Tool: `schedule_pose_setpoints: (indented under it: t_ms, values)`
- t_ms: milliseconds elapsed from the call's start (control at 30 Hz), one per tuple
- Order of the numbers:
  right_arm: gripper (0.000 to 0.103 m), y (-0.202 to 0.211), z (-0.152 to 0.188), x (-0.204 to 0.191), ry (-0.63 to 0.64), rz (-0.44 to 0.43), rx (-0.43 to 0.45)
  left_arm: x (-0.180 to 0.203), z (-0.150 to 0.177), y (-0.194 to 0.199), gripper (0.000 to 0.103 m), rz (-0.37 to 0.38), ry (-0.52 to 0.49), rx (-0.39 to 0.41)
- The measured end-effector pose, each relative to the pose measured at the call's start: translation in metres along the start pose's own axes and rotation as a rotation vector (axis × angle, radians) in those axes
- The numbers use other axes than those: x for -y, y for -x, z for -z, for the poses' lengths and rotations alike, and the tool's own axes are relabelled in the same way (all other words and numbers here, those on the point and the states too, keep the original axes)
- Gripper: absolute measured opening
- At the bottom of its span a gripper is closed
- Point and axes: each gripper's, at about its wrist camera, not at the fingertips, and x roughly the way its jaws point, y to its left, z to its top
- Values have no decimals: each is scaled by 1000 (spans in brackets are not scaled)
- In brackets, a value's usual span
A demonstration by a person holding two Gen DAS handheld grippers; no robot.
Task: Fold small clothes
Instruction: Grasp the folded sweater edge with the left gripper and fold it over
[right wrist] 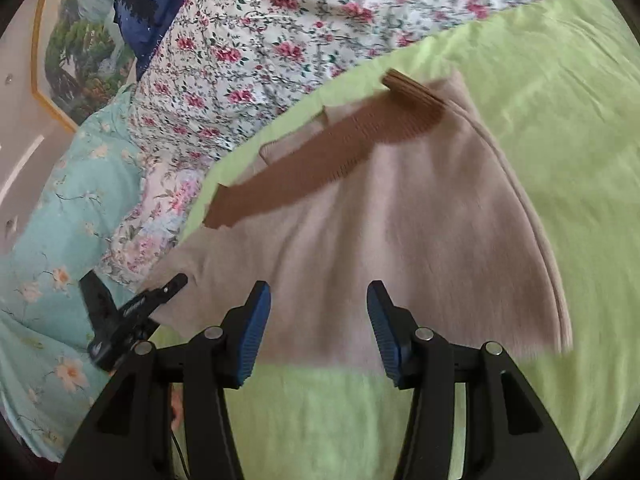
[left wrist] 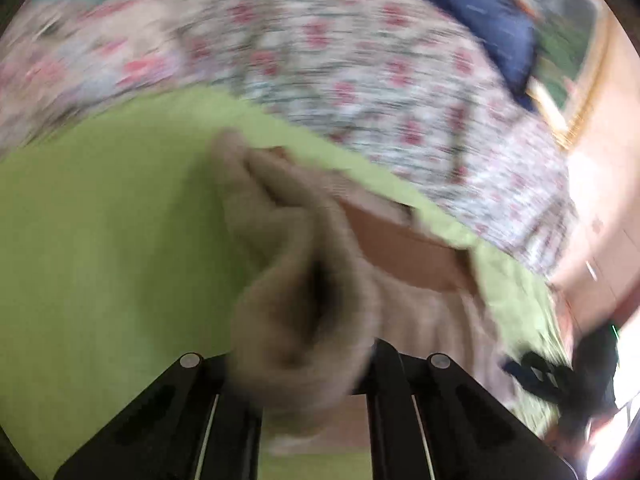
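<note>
The beige garment [right wrist: 400,216] lies on the green sheet [right wrist: 560,120], brown cardboard [right wrist: 320,160] on top. The right gripper [right wrist: 319,328] hovers spread. The left gripper [left wrist: 304,364], blurred, clamps a bunched fold hiding its fingertips.

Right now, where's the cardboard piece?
In the right wrist view the cardboard piece lies across the far edge of the beige garment on the green sheet, just short of the floral quilt, ahead and left of the open right gripper.

Left tool [left wrist: 304,364] clamped on cloth, right tool [right wrist: 319,328] spread wide — hovering, nothing held
</note>
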Motion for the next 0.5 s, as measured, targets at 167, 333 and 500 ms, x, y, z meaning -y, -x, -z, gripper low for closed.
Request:
schedule_pose_setpoints:
  t_ms: [167, 333, 500]
  values:
    - [60, -42, -47, -4, -34, -151, -108, 71, 22, -25, 7, 45, -208, -61]
    - [77, -95, -69, -18, -45, -258, -211, 88, 40, -55, 7, 40, -243, -136]
    - [76, -150, -72, -32, -18, -190, -307, 89, 36, -55, 7, 42, -240, -130]
